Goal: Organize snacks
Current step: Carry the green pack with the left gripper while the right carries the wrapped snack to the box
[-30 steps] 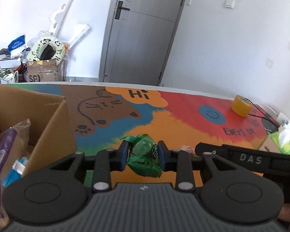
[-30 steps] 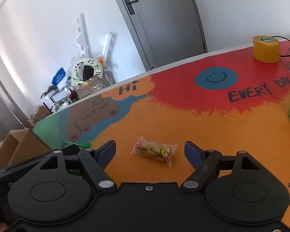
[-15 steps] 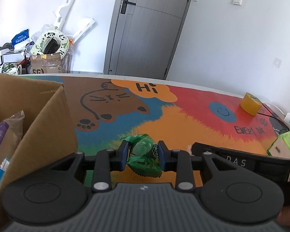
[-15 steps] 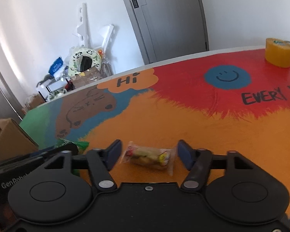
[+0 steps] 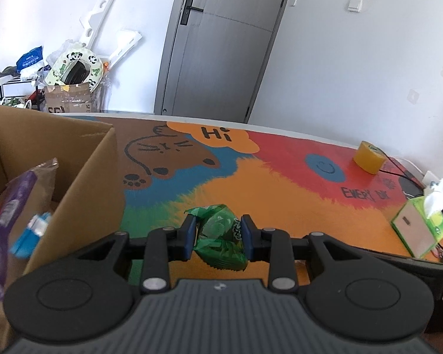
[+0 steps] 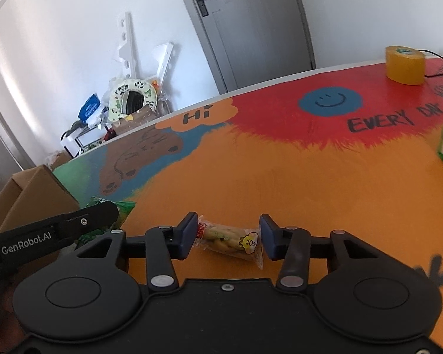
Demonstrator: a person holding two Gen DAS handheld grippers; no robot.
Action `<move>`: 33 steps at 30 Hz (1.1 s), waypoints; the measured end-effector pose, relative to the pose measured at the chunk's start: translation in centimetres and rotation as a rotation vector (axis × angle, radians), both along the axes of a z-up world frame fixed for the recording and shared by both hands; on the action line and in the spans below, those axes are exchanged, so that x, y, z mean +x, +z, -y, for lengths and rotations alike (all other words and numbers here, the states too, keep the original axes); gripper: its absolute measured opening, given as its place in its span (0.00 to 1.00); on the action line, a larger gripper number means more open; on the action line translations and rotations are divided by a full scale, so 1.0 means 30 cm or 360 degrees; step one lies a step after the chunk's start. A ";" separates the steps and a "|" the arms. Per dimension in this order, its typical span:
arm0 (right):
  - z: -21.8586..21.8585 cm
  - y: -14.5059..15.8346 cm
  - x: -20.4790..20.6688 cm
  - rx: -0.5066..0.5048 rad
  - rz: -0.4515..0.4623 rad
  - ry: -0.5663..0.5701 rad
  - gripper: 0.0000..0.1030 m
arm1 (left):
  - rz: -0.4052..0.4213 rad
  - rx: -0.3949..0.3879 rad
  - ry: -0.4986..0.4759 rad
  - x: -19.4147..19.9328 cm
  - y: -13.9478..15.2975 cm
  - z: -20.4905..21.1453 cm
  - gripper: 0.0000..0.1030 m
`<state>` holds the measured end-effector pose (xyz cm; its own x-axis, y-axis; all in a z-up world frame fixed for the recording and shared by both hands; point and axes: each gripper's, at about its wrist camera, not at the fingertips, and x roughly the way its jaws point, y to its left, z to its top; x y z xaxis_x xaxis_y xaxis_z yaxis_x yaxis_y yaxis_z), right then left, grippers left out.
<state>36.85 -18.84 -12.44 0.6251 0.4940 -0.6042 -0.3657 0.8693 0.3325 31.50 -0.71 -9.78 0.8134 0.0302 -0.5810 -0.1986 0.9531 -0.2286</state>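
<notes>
My left gripper (image 5: pixel 218 236) is shut on a green crinkled snack bag (image 5: pixel 220 243) and holds it above the colourful table mat, right of an open cardboard box (image 5: pixel 82 194). The box holds several packets, one purple (image 5: pixel 11 206). In the right wrist view, my right gripper (image 6: pixel 229 237) has its pads on both ends of a small clear snack packet (image 6: pixel 230 240) with a yellow cartoon face, lying on the orange part of the mat. The left gripper's body (image 6: pixel 53 233) shows at the left there.
A yellow tape roll (image 5: pixel 369 160) stands at the far right of the table, with a cable behind it. A green tissue box (image 5: pixel 419 230) sits at the right edge. The box corner (image 6: pixel 29 194) shows left of the right gripper. Clutter and a grey door lie beyond the table.
My right gripper's jaws have narrowed around the clear snack packet. My left gripper, still holding the green bag, has risen and shifted so more of the box shows.
</notes>
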 end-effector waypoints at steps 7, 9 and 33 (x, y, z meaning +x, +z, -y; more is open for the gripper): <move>0.036 0.054 -0.109 0.0042 0.0054 -0.0041 0.45 | 0.0062 -0.0003 -0.0023 -0.087 0.044 0.019 0.30; 0.043 0.072 -0.138 0.0050 0.0073 -0.0047 0.45 | 0.0080 -0.0004 -0.0024 -0.114 0.056 0.022 0.30; -0.031 0.265 -0.377 0.0119 0.0305 0.0009 0.45 | 0.0308 0.0022 0.0044 -0.366 0.218 -0.075 0.30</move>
<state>25.55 -17.92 -4.50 0.7224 0.5368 -0.4358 -0.4332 0.8427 0.3197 20.52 1.54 -3.24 0.9085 0.0612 -0.4133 -0.1787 0.9511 -0.2519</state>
